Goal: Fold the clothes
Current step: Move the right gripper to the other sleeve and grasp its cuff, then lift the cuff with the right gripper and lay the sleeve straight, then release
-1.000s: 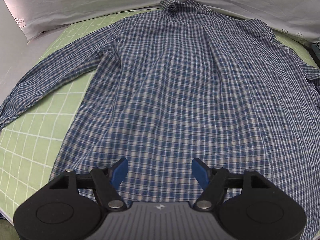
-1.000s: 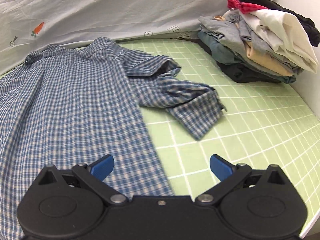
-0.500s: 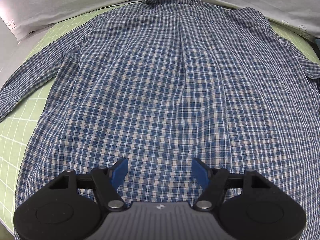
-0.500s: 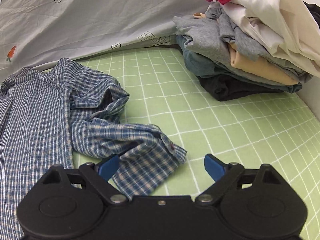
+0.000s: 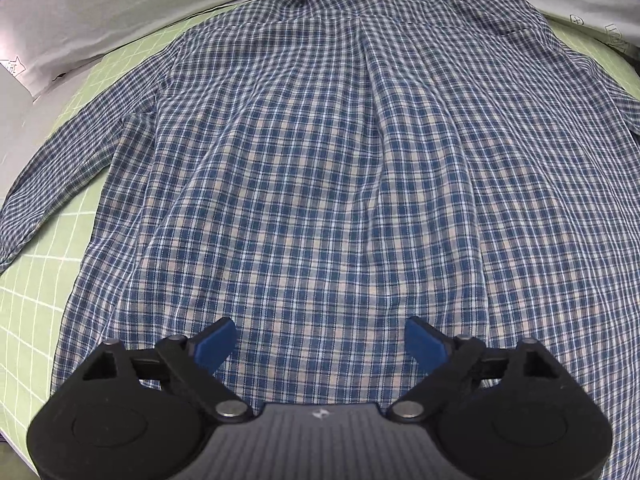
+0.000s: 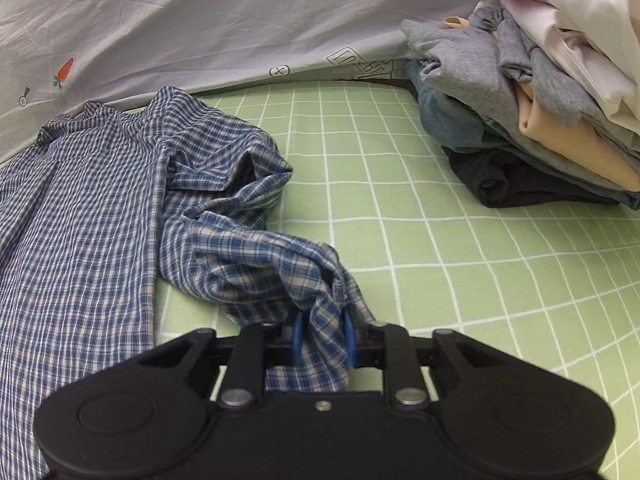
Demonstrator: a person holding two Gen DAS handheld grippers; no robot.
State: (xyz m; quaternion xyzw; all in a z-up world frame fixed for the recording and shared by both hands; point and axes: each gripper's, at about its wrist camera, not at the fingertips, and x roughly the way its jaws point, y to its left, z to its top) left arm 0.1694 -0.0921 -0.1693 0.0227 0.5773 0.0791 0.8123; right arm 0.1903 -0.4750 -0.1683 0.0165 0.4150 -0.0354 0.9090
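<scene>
A blue and white plaid shirt (image 5: 320, 168) lies spread back-up on the green gridded sheet (image 5: 24, 304), collar at the far side. My left gripper (image 5: 320, 338) hovers over the shirt's lower back, its jaws opening wide with nothing pinched between the blue pads. In the right wrist view the shirt's right sleeve (image 6: 248, 256) lies crumpled beside the body. My right gripper (image 6: 322, 340) is closing on the sleeve's cuff (image 6: 320, 356), and the blue pads press the plaid cloth from both sides.
A stack of folded clothes (image 6: 532, 112) sits at the far right of the sheet. A pale grey printed bedsheet (image 6: 208, 28) rises along the far edge. The shirt's left sleeve (image 5: 52, 168) stretches out to the left. Bare green sheet (image 6: 500, 280) lies right of the cuff.
My right gripper moved right from the shirt's side to the crumpled sleeve and shut on its cuff. My left gripper shifted over the shirt's lower back and opened wider.
</scene>
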